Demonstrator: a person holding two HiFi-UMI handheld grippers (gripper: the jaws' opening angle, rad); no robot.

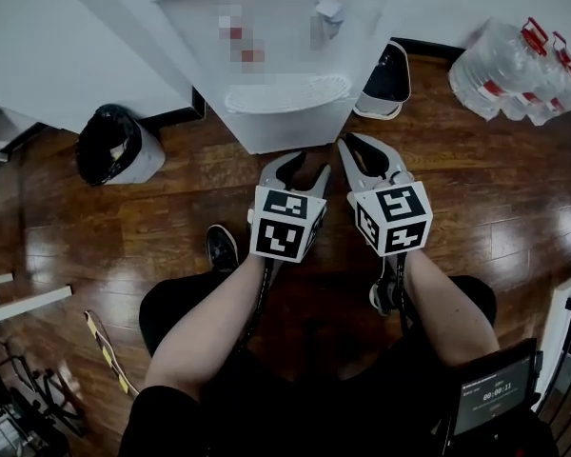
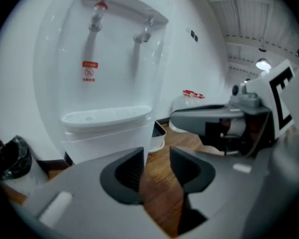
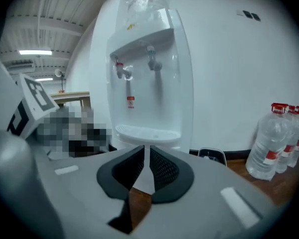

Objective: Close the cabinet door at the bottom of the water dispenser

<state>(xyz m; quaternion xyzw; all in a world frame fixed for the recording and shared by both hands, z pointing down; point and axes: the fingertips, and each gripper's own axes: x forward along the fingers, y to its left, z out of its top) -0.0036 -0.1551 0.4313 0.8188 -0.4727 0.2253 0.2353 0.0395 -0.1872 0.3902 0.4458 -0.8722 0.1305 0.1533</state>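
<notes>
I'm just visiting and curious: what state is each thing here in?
left gripper: open, empty
right gripper: all but shut, empty
cabinet door: looks closed
taps: not running
water bottles: upright, capped
bin: lidless, black bag inside

Water dispenser (image 1: 287, 128) top cut off

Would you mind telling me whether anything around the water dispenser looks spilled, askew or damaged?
Nothing stands out. The water dispenser stands upright against the wall, the wooden floor around it shows no spill, and the bottles and the black bin stand upright. The bottom cabinet door is not clearly shown.
</notes>
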